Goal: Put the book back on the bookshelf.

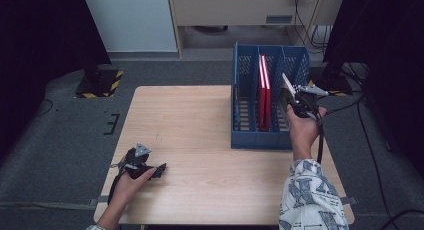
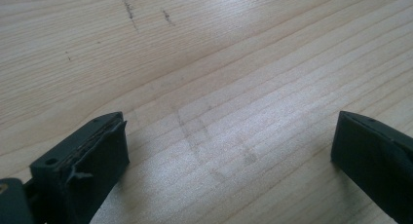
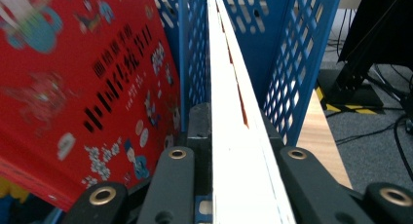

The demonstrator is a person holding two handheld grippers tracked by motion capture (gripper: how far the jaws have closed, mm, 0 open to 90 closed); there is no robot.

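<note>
The right tongs (image 1: 292, 96) are gripping a thin book (image 3: 233, 112) by its edge, holding it over the right slot of the blue rack (image 1: 250, 140) beside red books (image 1: 264, 92). The left tongs (image 1: 159, 170) are resting released on the near-left surface (image 1: 200, 130).

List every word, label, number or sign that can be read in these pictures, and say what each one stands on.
Red book cover in the blue file rack: a line of dark Chinese characters among cartoon figures, too blurred to quote.
White-edged book clamped in the right gripper: edge-on, no text visible.
Person's sleeve: a blue print, too small to read.
Table: faint pencil marks, no writing.
</note>
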